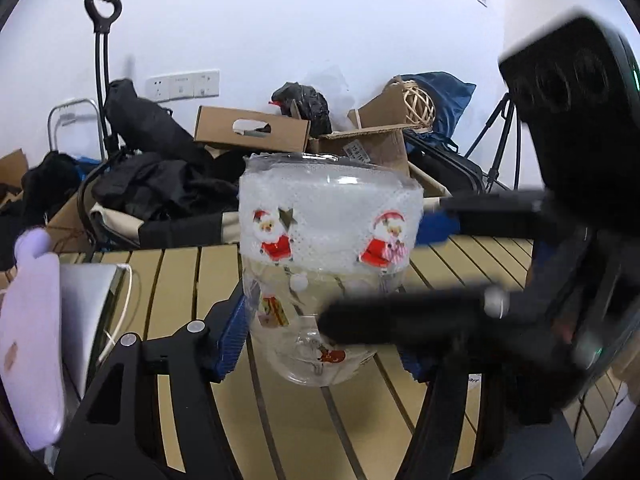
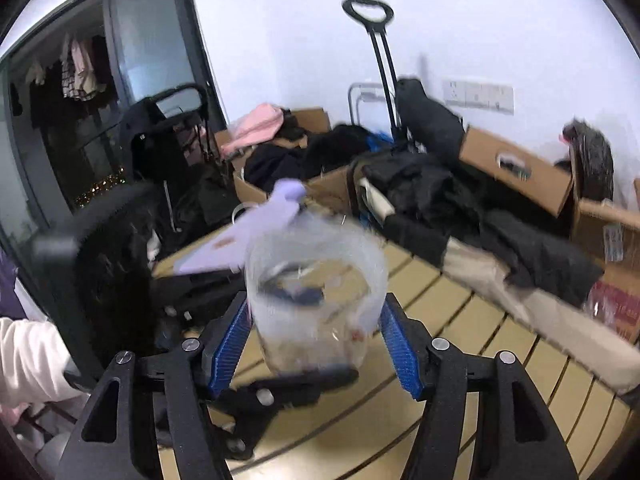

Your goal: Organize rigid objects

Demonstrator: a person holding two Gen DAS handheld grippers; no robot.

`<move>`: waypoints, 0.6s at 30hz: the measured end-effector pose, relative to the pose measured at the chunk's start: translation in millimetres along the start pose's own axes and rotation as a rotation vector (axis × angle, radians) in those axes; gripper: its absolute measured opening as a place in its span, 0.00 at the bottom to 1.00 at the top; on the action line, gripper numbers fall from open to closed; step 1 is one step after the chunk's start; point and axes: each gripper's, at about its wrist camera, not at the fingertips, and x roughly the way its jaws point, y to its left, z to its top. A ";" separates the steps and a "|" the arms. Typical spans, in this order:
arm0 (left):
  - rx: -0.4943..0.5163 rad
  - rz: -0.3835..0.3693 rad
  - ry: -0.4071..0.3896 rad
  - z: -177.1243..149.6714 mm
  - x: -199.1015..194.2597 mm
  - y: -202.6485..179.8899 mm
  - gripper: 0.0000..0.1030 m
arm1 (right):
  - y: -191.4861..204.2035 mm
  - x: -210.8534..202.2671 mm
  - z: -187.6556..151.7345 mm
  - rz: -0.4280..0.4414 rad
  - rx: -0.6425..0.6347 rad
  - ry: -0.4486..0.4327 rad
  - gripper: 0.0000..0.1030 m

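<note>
A clear plastic jar (image 1: 328,268) with a white lace band and Santa stickers stands above the slatted wooden table (image 1: 304,432). My left gripper (image 1: 320,336) has its blue pads against the jar's lower sides and is shut on it. My right gripper comes in from the right in the left wrist view, its black fingers (image 1: 400,320) around the jar. In the right wrist view the jar (image 2: 316,300) sits blurred between the blue pads (image 2: 230,344) of my right gripper (image 2: 316,344), which touch its sides.
A lilac flat object (image 1: 32,344) and a grey laptop-like slab (image 1: 86,312) lie at the table's left. Behind the table are cardboard boxes (image 1: 252,130), black clothes (image 1: 160,184), a trolley handle (image 1: 102,4) and a tripod (image 1: 500,140). A dark chair (image 2: 108,264) stands left.
</note>
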 end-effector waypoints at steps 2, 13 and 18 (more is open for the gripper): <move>0.029 0.007 0.008 -5.0 -1.0 -4.0 0.57 | 2.1 -0.2 -12.4 -0.001 0.012 -0.009 0.66; 0.215 -0.058 0.158 -58.7 -24.8 -19.4 0.57 | 67.4 -4.8 -62.8 -0.106 -0.019 0.017 0.68; 0.152 -0.010 0.229 -89.4 -8.0 -7.2 0.58 | 67.4 30.8 -85.4 -0.110 0.018 0.085 0.68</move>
